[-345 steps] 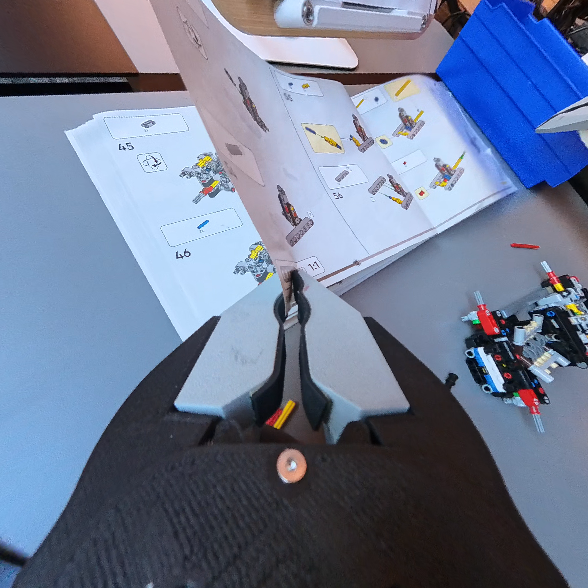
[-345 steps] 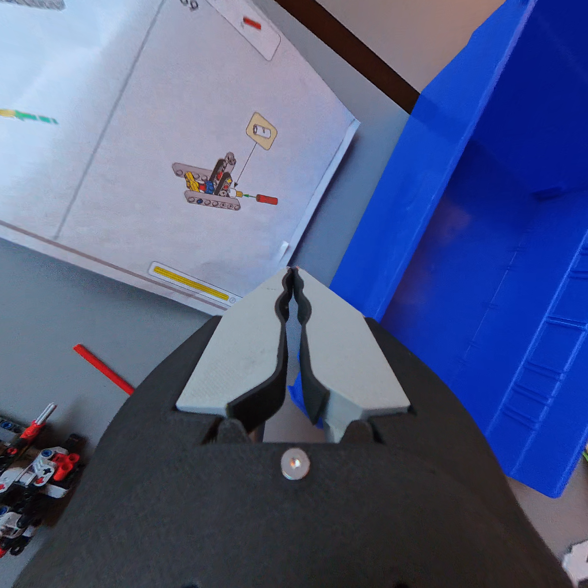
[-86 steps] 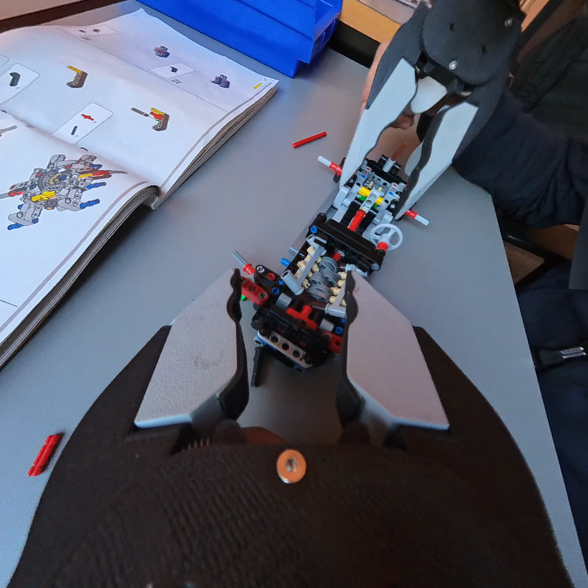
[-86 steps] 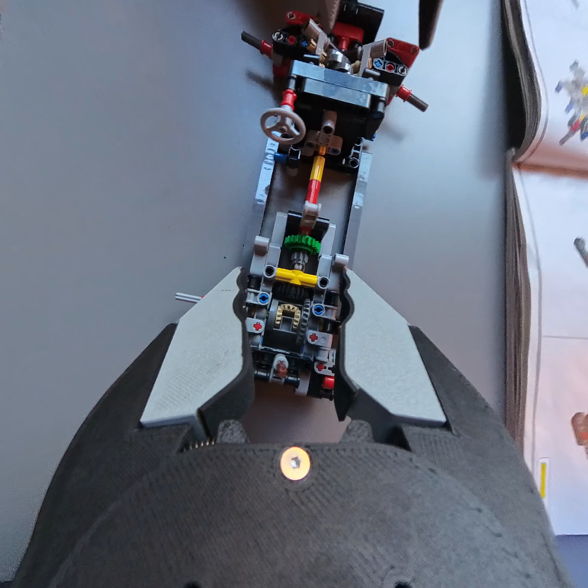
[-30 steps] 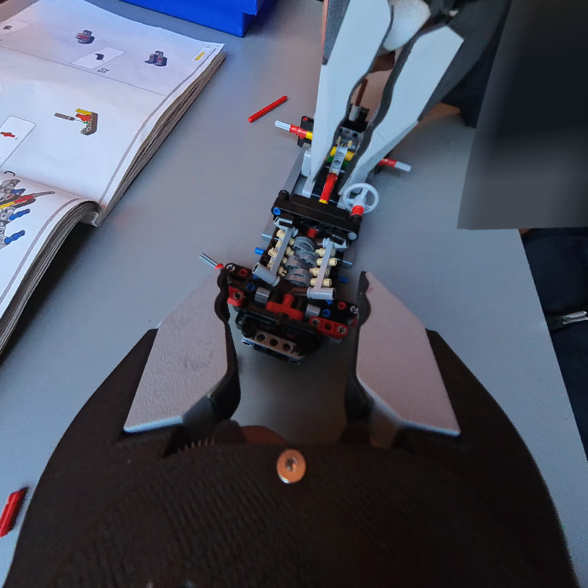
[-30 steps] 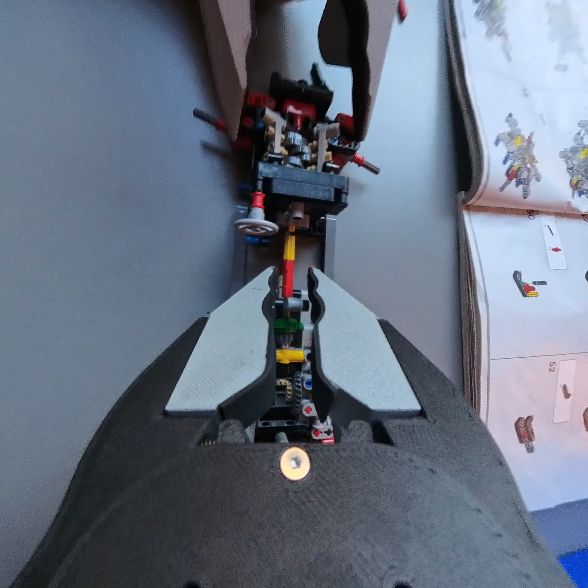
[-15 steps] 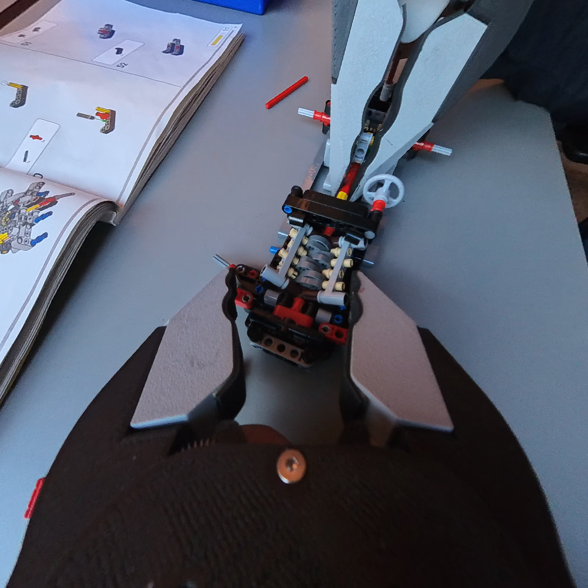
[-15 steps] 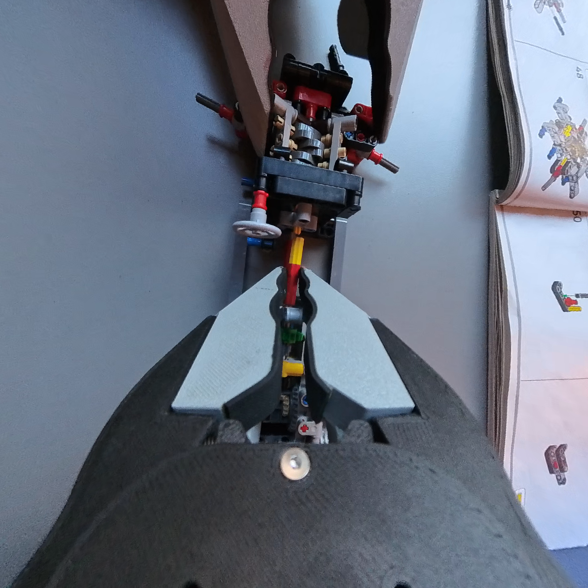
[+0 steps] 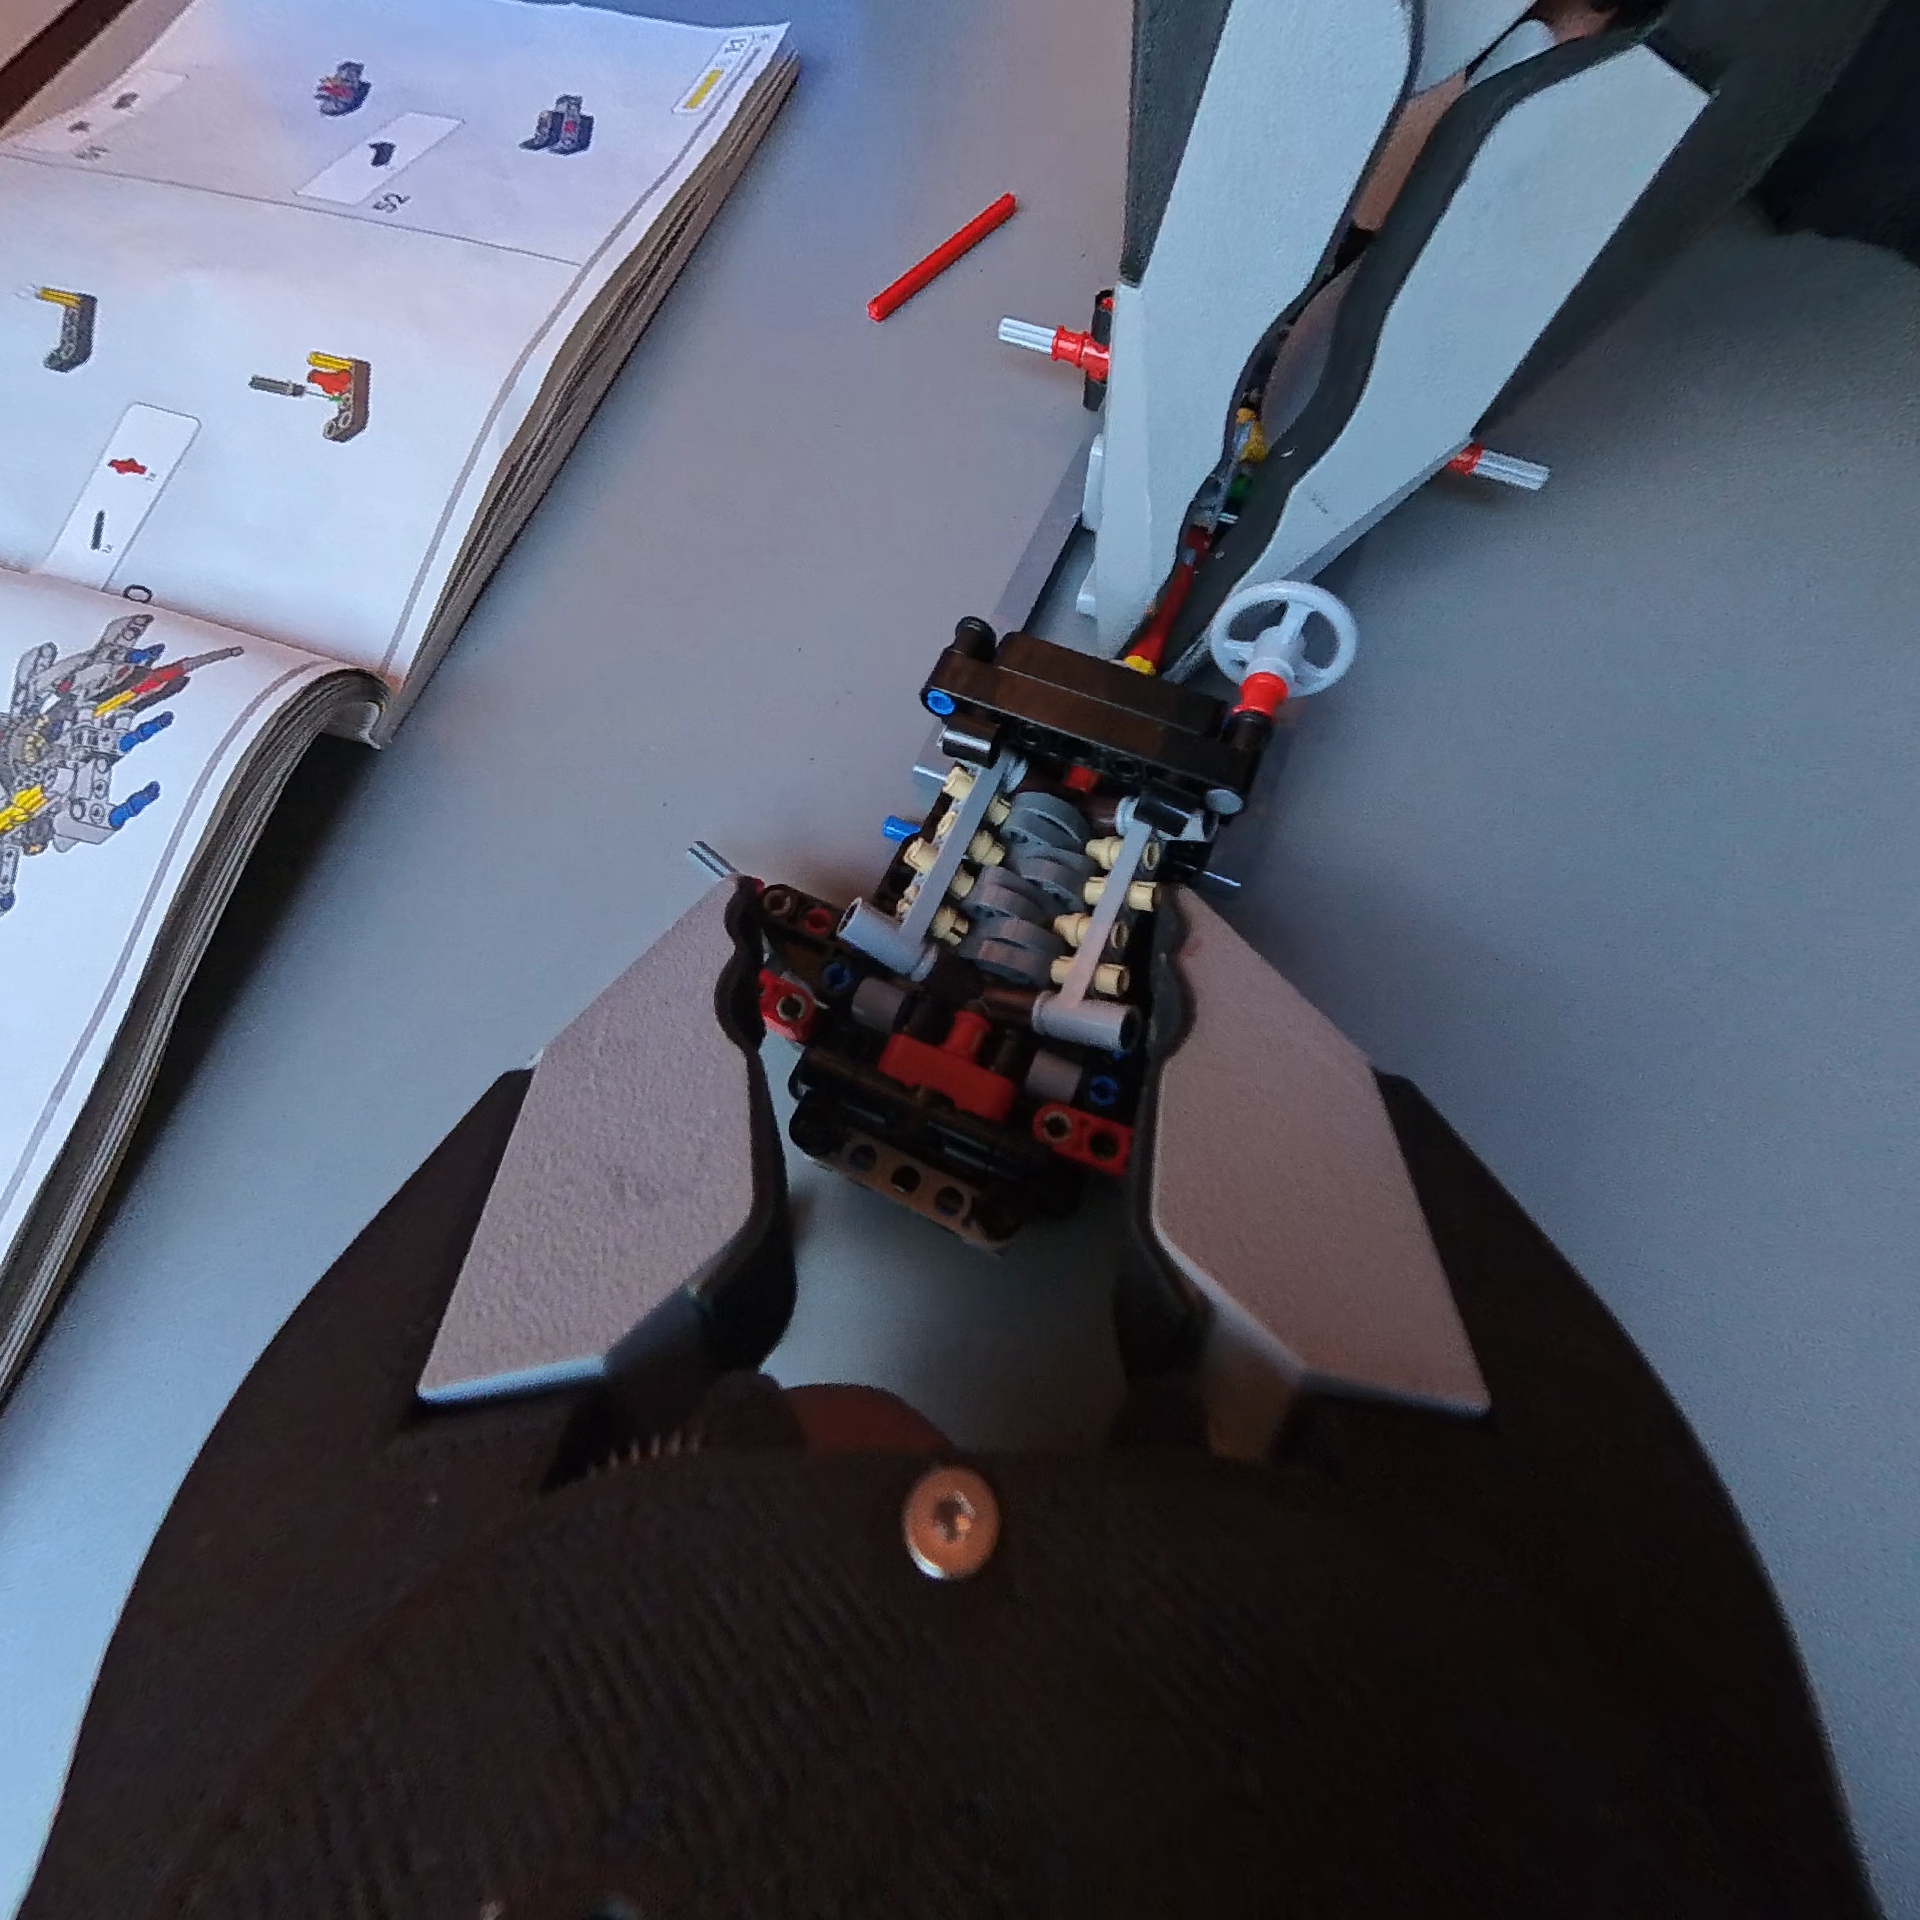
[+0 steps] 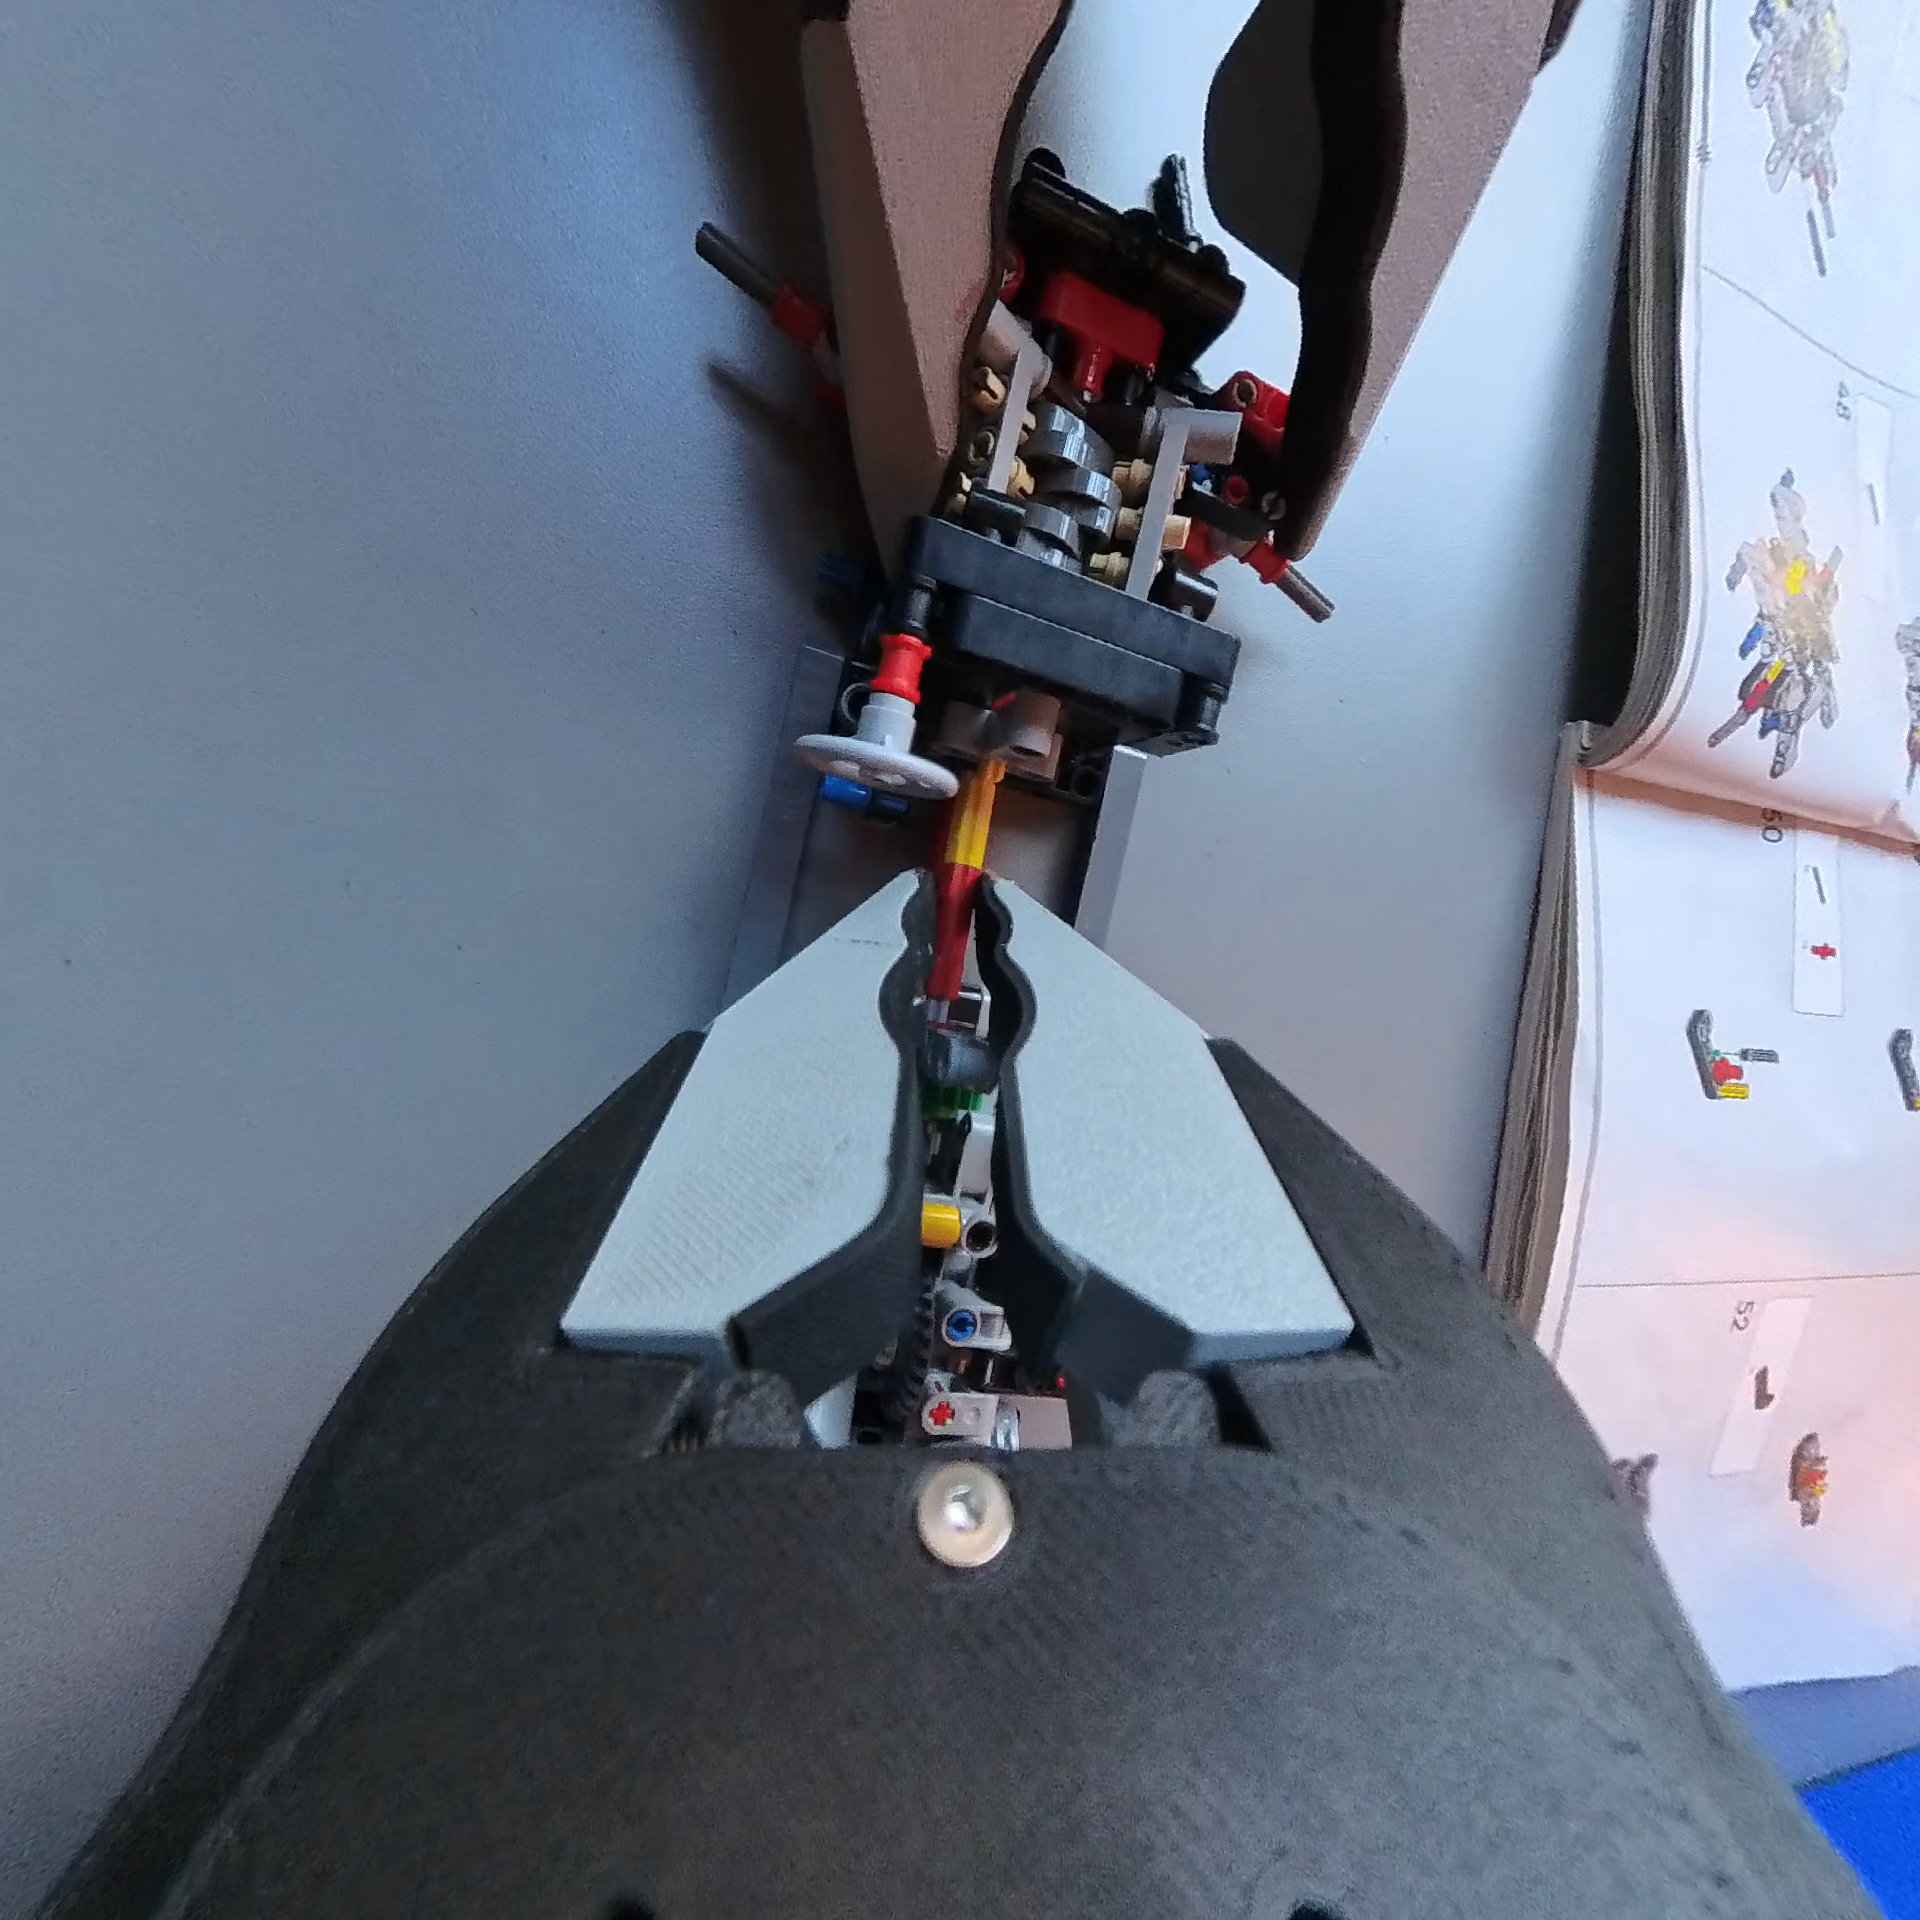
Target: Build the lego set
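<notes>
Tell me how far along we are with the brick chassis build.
Done: the long black-and-grey brick chassis lies assembled on the grey table, with its engine block and grey steering wheel fitted. In hand: the left gripper grips the engine end; the right gripper is closed on the red-and-yellow axle. Left: a loose red rod lies beside the open instruction booklet.

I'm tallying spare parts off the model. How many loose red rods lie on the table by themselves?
1: a loose red rod on the grey table, between the open booklet and the far end of the brick model. Others may be hidden.
</notes>
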`<state>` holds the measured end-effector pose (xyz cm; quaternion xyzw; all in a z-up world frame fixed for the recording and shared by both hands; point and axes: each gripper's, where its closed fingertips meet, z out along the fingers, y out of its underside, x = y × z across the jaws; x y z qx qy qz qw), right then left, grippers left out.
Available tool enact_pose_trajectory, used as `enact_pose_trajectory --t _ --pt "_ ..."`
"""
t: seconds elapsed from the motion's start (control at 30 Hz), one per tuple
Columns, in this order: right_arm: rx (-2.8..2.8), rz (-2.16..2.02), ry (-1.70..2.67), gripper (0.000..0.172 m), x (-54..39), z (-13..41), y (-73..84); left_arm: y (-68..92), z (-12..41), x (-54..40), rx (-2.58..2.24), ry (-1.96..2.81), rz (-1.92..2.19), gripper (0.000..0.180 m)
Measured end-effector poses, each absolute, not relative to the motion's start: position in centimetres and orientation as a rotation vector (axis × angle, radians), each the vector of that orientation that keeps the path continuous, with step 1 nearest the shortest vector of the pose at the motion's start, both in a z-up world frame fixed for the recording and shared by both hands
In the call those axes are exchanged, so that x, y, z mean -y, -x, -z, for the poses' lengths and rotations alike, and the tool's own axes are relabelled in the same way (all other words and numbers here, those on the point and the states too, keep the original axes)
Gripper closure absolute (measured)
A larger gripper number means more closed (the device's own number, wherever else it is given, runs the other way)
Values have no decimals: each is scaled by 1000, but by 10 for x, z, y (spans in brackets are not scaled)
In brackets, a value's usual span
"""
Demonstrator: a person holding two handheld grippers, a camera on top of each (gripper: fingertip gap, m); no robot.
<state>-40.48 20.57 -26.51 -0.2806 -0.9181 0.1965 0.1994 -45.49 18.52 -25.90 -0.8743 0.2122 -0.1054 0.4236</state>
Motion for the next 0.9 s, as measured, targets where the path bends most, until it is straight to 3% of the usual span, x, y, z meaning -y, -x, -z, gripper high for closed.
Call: enact_pose_trajectory --t 0.9 --pt "2522 -905 1040 168 -204 261 411 459 259 -188 -481 2196 251 104"
